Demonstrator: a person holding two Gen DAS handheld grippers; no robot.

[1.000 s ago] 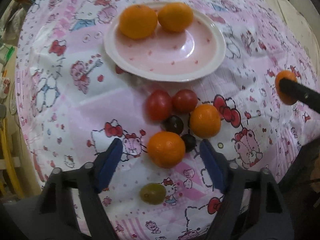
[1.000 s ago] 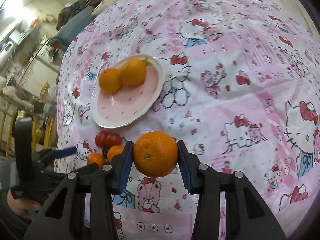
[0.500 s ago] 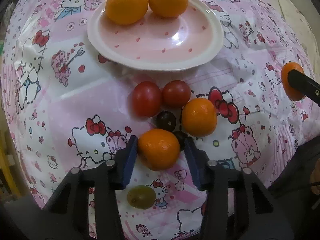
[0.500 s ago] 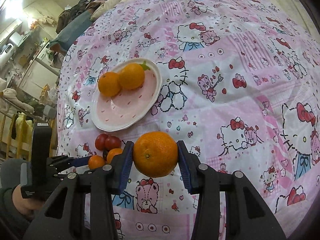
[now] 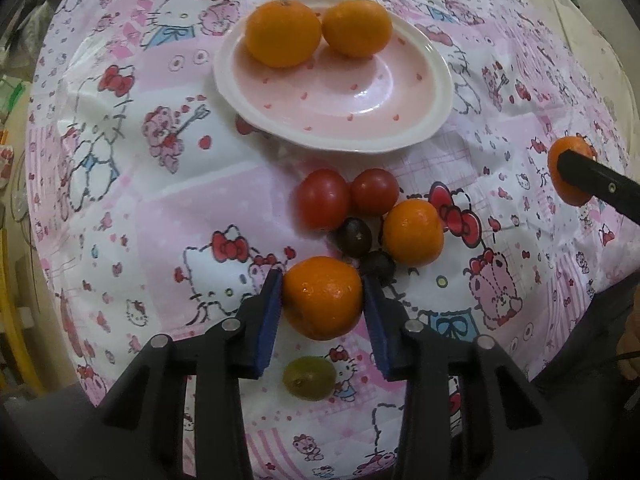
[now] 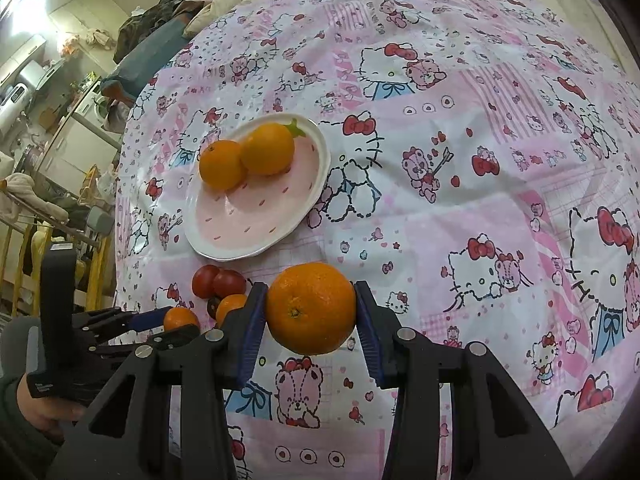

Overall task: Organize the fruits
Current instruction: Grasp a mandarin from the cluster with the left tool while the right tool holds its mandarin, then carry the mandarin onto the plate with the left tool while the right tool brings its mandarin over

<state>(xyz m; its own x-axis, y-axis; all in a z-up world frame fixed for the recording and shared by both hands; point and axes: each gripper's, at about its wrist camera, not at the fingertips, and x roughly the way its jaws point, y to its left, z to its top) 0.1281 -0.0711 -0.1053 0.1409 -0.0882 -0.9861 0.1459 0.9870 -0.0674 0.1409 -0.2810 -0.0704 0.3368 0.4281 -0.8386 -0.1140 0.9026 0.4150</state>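
Observation:
My left gripper (image 5: 322, 294) is shut on an orange (image 5: 322, 298) just above the cloth. My right gripper (image 6: 310, 308) is shut on another orange (image 6: 311, 307) held above the cloth; that orange also shows at the right edge of the left wrist view (image 5: 570, 170). A pink plate (image 5: 400, 100) holds two oranges (image 5: 283, 34) at its far side; the plate also shows in the right wrist view (image 6: 256, 216). On the cloth lie a loose orange (image 5: 413, 232), two red tomatoes (image 5: 323, 199), two dark grapes (image 5: 354, 236) and a green grape (image 5: 309, 377).
A pink cartoon-print cloth (image 6: 460, 160) covers the round table. Its edge drops off at the left (image 5: 44, 240). Cluttered room furniture (image 6: 60, 120) stands beyond the table's left side. The hand holding the left gripper (image 6: 40, 396) is at lower left.
My left gripper moved forward around the near orange and shut on it. My right gripper kept hold of its orange and shifted little.

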